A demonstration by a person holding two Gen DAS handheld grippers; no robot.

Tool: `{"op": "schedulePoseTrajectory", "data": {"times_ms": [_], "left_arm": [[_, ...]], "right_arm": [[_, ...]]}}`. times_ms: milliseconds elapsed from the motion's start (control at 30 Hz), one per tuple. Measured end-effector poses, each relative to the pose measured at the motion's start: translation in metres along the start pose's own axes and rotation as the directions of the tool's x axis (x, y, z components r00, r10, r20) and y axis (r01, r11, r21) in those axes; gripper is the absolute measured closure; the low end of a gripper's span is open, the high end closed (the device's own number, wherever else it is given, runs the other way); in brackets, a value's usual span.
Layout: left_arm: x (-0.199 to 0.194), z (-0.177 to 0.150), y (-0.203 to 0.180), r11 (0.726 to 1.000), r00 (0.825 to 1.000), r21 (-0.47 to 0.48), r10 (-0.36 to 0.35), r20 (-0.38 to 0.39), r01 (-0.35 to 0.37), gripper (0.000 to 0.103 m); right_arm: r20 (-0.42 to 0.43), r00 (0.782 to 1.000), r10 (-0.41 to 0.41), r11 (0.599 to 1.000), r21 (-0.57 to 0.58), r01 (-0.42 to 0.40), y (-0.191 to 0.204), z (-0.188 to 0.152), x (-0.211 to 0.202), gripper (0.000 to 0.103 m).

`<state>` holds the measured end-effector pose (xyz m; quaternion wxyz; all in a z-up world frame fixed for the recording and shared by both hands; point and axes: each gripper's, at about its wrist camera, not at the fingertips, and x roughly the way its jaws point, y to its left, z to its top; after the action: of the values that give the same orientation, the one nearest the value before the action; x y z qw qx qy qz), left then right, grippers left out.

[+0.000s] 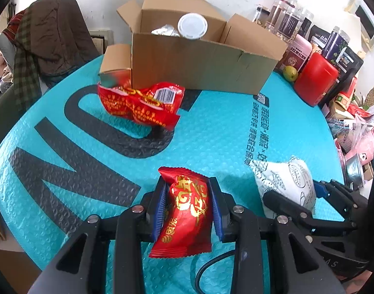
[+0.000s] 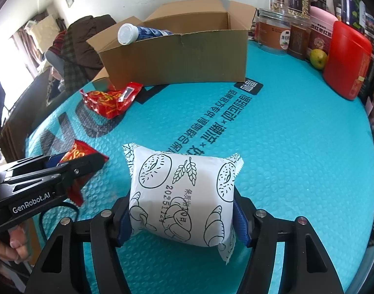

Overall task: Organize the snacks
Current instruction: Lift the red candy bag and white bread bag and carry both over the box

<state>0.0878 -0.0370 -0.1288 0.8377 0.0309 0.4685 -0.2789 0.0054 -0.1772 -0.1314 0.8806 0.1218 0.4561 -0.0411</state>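
Note:
My left gripper (image 1: 188, 205) is shut on a small red snack packet (image 1: 185, 210) with gold print, held just above the teal mat. My right gripper (image 2: 182, 210) is shut on a white bread packet (image 2: 184, 196) printed with croissants. The bread packet also shows in the left wrist view (image 1: 285, 183), and the red packet in the right wrist view (image 2: 76, 154). An open cardboard box (image 1: 199, 66) stands at the back of the mat, with a white-capped blue bottle (image 2: 140, 33) inside. Two more red packets (image 1: 143, 103) lie in front of the box's left corner.
A small closed carton (image 1: 116, 61) sits left of the box. Jars, a red canister (image 1: 317, 78), a pink-lidded tin (image 2: 321, 29) and a green fruit (image 2: 318, 58) line the right back edge. Clothes hang on a chair (image 1: 47, 39) at left. Clutter lies off the mat's right edge.

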Motion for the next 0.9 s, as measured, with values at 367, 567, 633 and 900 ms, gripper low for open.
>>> {"op": "schedulePoseTrajectory", "data": {"times_ms": [367, 567, 633, 900], "left_arm": [[-0.024, 0.017, -0.009, 0.999, 0.997, 0.023, -0.025, 0.074, 0.023, 0.071], [-0.043, 0.036, -0.015, 0.999, 0.988, 0.043, -0.031, 0.149, 0.025, 0.071], [-0.050, 0.044, -0.017, 0.998, 0.984, 0.050, -0.036, 0.176, 0.027, 0.071], [-0.071, 0.073, -0.026, 0.997, 0.961, 0.075, -0.047, 0.274, 0.028, 0.071]], "right_arm": [[0.060, 0.997, 0.049, 0.999, -0.007, -0.048, 0.004, 0.013, -0.025, 0.038], [0.120, 0.991, 0.055, 0.998, -0.045, -0.050, 0.009, 0.031, -0.045, 0.038], [0.140, 0.988, 0.063, 0.997, -0.057, -0.055, 0.010, 0.038, -0.052, 0.038], [0.218, 0.972, 0.085, 0.993, -0.099, -0.065, 0.014, 0.072, -0.075, 0.038]]}}
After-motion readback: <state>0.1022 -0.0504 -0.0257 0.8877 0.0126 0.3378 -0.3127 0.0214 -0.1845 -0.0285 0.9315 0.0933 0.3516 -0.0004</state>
